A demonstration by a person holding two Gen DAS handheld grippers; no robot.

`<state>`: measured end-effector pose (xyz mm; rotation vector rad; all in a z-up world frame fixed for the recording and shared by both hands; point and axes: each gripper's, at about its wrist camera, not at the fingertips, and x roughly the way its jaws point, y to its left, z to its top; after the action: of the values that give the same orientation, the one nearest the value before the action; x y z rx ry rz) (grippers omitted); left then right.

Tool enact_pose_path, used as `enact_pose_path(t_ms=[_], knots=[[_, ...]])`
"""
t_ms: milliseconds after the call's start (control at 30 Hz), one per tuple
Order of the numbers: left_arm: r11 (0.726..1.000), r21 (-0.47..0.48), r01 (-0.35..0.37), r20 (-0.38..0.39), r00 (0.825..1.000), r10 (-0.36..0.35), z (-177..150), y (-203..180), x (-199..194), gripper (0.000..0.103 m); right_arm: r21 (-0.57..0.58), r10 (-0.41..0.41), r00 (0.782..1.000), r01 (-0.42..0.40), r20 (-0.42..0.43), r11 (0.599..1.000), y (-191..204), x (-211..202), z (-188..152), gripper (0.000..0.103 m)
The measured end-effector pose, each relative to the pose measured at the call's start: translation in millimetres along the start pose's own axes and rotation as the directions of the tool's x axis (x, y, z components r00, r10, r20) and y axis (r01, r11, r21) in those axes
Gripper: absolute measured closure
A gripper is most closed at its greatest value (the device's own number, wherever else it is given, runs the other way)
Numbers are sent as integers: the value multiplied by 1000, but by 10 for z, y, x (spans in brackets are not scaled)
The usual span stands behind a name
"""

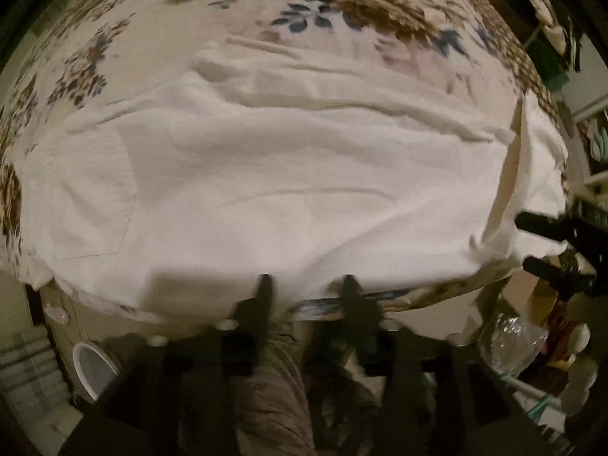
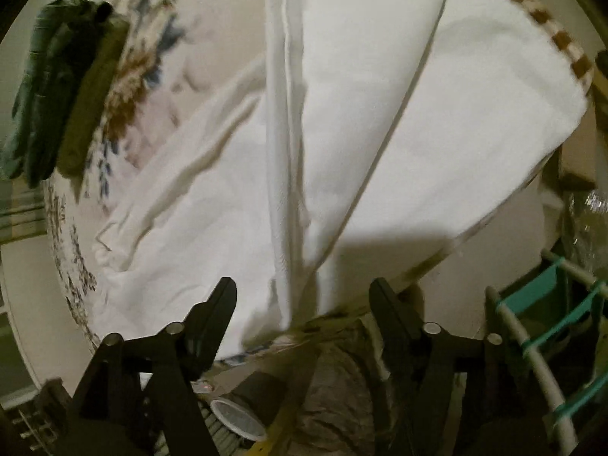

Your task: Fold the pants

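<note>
White pants (image 1: 273, 174) lie spread on a floral-covered table (image 1: 334, 19); they also show in the right wrist view (image 2: 212, 220). My left gripper (image 1: 307, 285) is open at the pants' near edge, holding nothing. My right gripper (image 2: 304, 292) is open wide at the near edge, with a lifted fold of the white cloth (image 2: 296, 190) hanging between its fingers; the jaws are apart from it. The right gripper's fingers (image 1: 547, 228) show at the right in the left wrist view, by the pants' raised end.
Dark green folded cloth (image 2: 57, 91) lies at the table's far side. A white bucket (image 1: 91, 368) stands on the floor below left. A white and teal rack (image 2: 539, 326) and clear plastic (image 1: 509, 342) stand at the right. Brown trousers of the person (image 1: 273, 391) are below.
</note>
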<state>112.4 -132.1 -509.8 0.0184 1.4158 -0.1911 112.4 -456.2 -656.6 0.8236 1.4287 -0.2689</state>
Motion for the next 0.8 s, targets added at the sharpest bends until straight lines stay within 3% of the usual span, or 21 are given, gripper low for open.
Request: enact_pose_path(t_ms=[33, 67, 200, 367, 533, 800], knots=[[1000, -2, -11, 9, 1000, 11, 14, -30, -53, 39, -8, -11, 1000, 11, 14, 1000, -29, -82, 5, 28], [1000, 0, -26, 22, 999, 26, 32, -68, -100, 35, -10, -19, 999, 20, 33, 1000, -70, -182, 23, 28], [997, 27, -69, 137, 988, 64, 226, -227, -240, 27, 33, -12, 994, 9, 105, 999, -170, -521, 322, 28], [990, 74, -122, 166, 980, 108, 777, -591, -3, 27, 35, -69, 982, 64, 178, 997, -36, -617, 1008, 28], [981, 126, -148, 139, 982, 130, 1180, -887, 326, 27, 23, -147, 973, 145, 180, 989, 250, -391, 1658, 28], [971, 144, -193, 128, 976, 175, 1368, -999, 524, 27, -12, -221, 961, 226, 169, 974, 475, -105, 2037, 28]])
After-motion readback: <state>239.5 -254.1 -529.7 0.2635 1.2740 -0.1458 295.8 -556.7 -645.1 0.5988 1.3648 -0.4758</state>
